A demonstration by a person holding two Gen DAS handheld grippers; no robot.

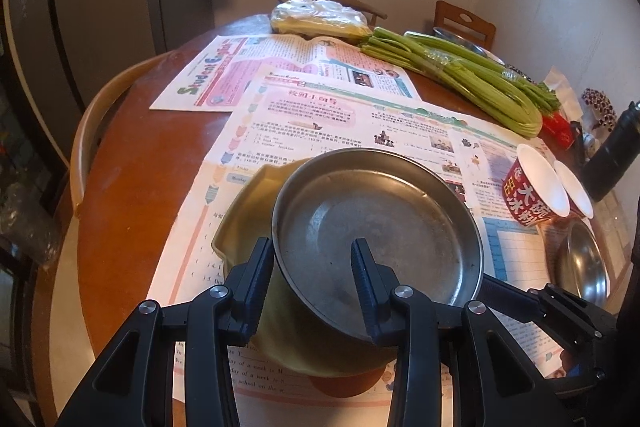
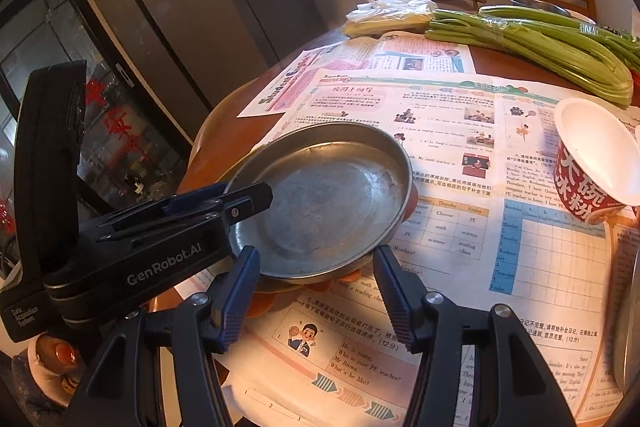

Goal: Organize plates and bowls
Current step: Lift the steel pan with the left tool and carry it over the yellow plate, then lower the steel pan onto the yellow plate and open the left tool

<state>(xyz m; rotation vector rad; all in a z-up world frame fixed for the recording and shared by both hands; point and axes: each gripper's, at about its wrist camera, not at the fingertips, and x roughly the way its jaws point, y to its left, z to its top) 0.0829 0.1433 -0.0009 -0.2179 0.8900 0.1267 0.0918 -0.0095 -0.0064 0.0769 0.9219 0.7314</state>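
Scuffed steel plate (image 1: 376, 227) tilted atop a yellow plate (image 1: 248, 219), red-printed bowls (image 1: 536, 187) beside

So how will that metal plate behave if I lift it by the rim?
The metal plate looks thin and stiff, so probably light and unbending. Its smooth rim may slip between the left gripper pads. It sits on a yellow dish, so it may rock or slide if nudged.
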